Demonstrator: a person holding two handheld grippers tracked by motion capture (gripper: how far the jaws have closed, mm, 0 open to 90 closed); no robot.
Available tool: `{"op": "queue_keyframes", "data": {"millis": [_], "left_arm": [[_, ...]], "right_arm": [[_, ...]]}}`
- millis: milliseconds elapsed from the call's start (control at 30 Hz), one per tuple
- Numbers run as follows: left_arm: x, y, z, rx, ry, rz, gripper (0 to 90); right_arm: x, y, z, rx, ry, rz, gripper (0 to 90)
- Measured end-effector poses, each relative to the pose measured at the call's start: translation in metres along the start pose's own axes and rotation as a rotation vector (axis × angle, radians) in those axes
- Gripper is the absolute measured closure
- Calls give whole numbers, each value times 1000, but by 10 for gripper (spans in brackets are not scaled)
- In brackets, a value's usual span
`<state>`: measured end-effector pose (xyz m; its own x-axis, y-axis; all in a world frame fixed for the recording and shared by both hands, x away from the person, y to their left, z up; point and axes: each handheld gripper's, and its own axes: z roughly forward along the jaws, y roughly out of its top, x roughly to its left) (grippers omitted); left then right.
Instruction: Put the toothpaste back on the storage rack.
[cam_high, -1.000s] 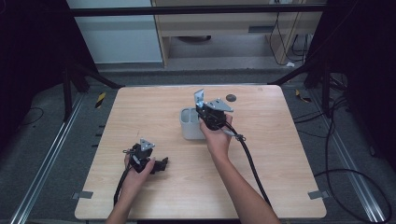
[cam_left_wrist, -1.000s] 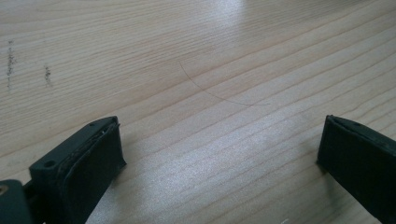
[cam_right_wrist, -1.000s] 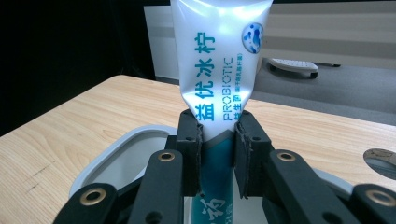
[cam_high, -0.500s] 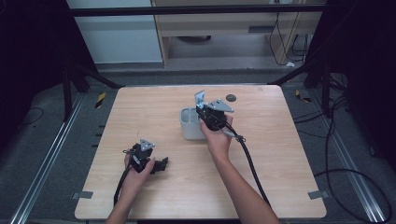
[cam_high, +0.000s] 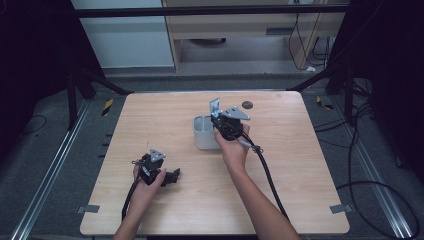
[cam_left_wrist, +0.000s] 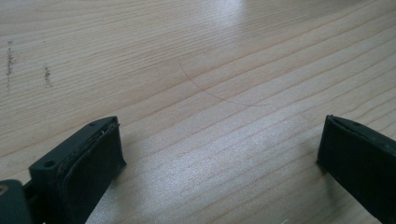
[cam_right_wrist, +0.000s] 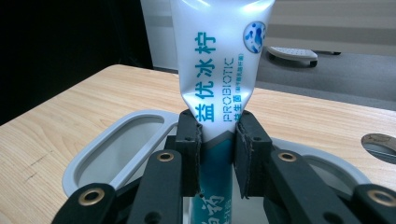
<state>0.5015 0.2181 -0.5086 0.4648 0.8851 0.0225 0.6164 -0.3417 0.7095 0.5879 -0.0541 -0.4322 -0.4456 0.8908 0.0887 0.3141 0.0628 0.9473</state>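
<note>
Right gripper (cam_right_wrist: 217, 140) clamps the toothpaste tube (cam_right_wrist: 219, 60) upright over the grey holder (cam_right_wrist: 88, 154); lower it straight; left gripper (cam_left_wrist: 219, 154) gapes wide, empty.

Toothpaste tube (cam_right_wrist: 219, 79): white upper body, teal lower part near the jaws, teal Chinese characters and "PROBIOTIC" lettering, a round blue-and-white speckled emblem at its upper right.

Holder (cam_right_wrist: 116, 140): pale grey, two-compartment, matte.

Right gripper (cam_right_wrist: 218, 149): black jaws and links, brass-coloured rivets.

Left gripper (cam_left_wrist: 219, 158): black jaws.

Table (cam_high: 165, 115): light wood, fine straight grain; small dark specks and one thin curved scratch in the left gripper view.

Small round disc (cam_high: 246, 104) near the far edge: dark grey.
</note>
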Motion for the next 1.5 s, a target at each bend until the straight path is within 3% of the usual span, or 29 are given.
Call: {"op": "queue_keyframes", "data": {"millis": [1500], "left_arm": [[0,0,0,0,0,0,0]], "right_arm": [[-6,4,-2,32,-6,15,671]]}}
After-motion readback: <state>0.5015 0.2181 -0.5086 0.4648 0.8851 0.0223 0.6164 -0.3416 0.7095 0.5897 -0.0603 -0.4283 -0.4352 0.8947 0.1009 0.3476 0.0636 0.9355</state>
